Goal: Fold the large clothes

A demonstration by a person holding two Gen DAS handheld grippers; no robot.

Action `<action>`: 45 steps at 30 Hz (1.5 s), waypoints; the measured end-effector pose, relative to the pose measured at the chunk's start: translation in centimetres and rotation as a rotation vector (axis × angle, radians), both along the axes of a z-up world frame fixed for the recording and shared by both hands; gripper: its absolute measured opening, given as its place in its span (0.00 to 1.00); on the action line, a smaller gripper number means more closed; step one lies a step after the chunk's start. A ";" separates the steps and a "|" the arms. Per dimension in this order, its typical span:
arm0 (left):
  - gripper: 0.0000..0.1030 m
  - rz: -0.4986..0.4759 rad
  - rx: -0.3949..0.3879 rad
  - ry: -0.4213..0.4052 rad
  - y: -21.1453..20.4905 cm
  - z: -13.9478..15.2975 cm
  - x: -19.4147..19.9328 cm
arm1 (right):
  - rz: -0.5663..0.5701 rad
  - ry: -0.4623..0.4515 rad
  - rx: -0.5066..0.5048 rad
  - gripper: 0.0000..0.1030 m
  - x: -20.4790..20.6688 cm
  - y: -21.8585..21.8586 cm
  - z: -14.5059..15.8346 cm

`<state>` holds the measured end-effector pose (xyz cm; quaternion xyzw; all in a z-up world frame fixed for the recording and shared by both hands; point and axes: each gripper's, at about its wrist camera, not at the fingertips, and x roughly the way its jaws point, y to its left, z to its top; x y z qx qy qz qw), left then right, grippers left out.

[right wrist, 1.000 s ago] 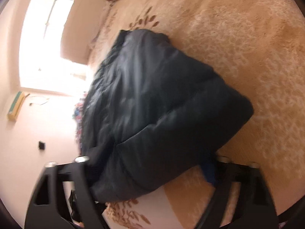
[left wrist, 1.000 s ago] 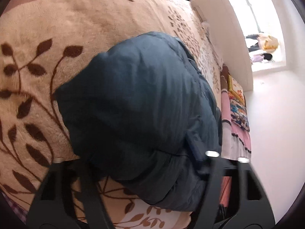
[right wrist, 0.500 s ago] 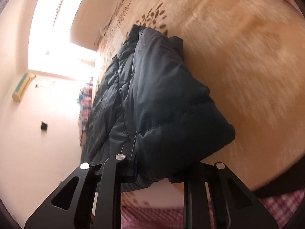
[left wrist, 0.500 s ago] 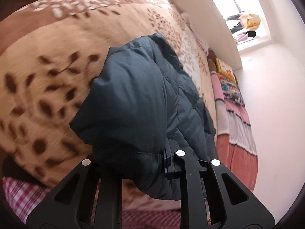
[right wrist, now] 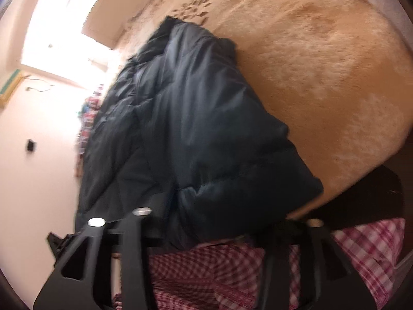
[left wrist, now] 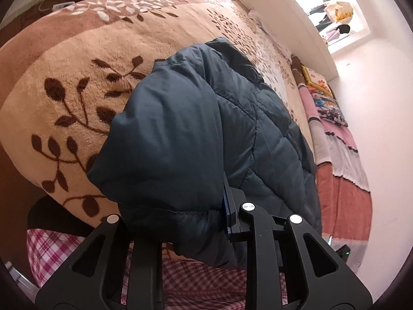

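Bed blanket (left wrist: 108, 51): beige, leaf print. Jacket (left wrist: 185, 129): dark quilted, folded bundle on bed near edge, long axis running away from both tongs. L tongs (left wrist: 178, 214) & R tongs (right wrist: 222, 222): each clamped on near hem, equally close.

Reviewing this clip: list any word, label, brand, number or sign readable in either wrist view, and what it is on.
None can be read.
Dark puffer jacket: no label or logo shows.
Leaf-pattern blanket: pattern only.
Colourful printed item by the headboard: print too small to make out.
Right wrist view: too blurred to read anything.
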<state>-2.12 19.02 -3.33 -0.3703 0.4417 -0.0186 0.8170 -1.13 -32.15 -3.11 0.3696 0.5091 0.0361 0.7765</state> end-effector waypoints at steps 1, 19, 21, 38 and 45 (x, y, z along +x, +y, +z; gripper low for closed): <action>0.24 -0.005 0.015 -0.003 -0.1 0.1 0.0 | -0.005 0.006 -0.019 0.60 -0.3 -0.2 0.3; 0.39 -0.038 0.093 -0.044 -1.0 0.3 -0.4 | 0.490 -0.227 -0.269 0.06 2.0 13.9 10.6; 0.39 -0.042 0.104 -0.051 -1.1 0.5 -0.6 | 0.561 -0.235 -0.265 0.03 2.9 17.3 10.5; 0.38 -0.064 0.069 -0.088 -1.4 0.8 -1.3 | 0.697 0.000 -0.365 0.00 7.9 24.9 1.4; 0.38 -0.065 0.087 -0.092 -1.9 1.3 -1.3 | 0.684 -0.005 -0.338 0.00 7.9 24.3 0.5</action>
